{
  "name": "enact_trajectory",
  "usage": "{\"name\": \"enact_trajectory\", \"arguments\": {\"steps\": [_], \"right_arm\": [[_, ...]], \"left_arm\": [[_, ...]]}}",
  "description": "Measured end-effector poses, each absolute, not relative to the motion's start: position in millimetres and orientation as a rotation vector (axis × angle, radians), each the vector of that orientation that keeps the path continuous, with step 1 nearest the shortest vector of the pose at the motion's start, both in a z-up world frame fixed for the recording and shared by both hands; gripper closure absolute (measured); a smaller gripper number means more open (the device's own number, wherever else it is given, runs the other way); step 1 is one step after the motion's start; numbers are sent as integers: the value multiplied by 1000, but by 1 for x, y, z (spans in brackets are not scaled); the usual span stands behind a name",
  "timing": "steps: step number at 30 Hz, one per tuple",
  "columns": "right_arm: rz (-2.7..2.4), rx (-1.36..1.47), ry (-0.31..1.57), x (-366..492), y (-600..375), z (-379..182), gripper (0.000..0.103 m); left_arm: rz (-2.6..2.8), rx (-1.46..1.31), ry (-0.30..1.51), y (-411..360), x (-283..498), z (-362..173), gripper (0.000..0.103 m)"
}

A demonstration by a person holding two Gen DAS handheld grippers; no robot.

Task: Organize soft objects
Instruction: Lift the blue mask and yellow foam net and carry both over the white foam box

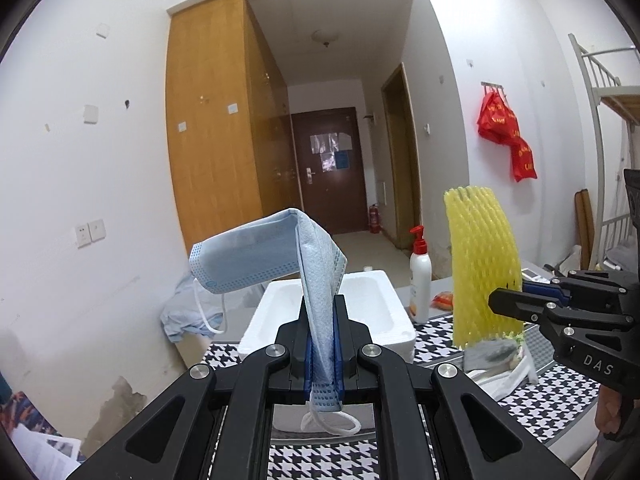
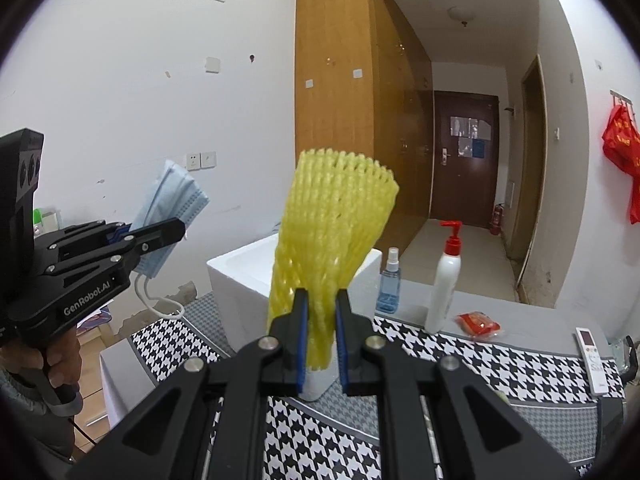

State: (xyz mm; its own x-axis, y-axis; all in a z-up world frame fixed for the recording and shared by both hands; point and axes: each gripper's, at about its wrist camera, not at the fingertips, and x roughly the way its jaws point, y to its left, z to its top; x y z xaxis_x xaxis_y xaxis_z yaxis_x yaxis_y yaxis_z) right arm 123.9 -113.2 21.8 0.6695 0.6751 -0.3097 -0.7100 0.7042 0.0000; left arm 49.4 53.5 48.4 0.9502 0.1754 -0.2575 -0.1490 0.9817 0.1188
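The jaws of the left gripper (image 1: 322, 344) are clamped tight on a blue face mask (image 1: 276, 256), pinching it near one short end. The mask rises from between the blue pads, folds over at its top and droops to the left, with one white ear loop hanging under the pads and the other dangling from the far end. The jaws of the right gripper (image 2: 320, 336) are closed on the lower part of a yellow foam net sleeve (image 2: 328, 232), which stands up from the pads and fans out wider toward its open top.

Both things are held up in the air above the surface (image 2: 500, 364), which is covered by a black-and-white houndstooth cloth. Just beyond the two grippers a white foam box (image 1: 372, 304) sits open on this surface. In the right wrist view the left gripper appears at the left edge, with a hand (image 2: 60, 360) around its handle.

To the right of the box stand a small blue spray bottle (image 2: 389, 280) and a white pump bottle (image 2: 446, 280) with a red top. Near them lies a small red packet (image 2: 478, 325), and farther right a white remote control (image 2: 594, 356). A crumpled white bag (image 1: 508, 368) lies on the surface below the yellow sleeve in the left wrist view.
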Motion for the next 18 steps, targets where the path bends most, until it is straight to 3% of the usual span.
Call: {"name": "enact_trajectory", "arguments": {"steps": [18], "right_arm": [[774, -156, 326, 148, -75, 32, 87]], "left_arm": [[173, 87, 272, 80, 78, 55, 95]]}}
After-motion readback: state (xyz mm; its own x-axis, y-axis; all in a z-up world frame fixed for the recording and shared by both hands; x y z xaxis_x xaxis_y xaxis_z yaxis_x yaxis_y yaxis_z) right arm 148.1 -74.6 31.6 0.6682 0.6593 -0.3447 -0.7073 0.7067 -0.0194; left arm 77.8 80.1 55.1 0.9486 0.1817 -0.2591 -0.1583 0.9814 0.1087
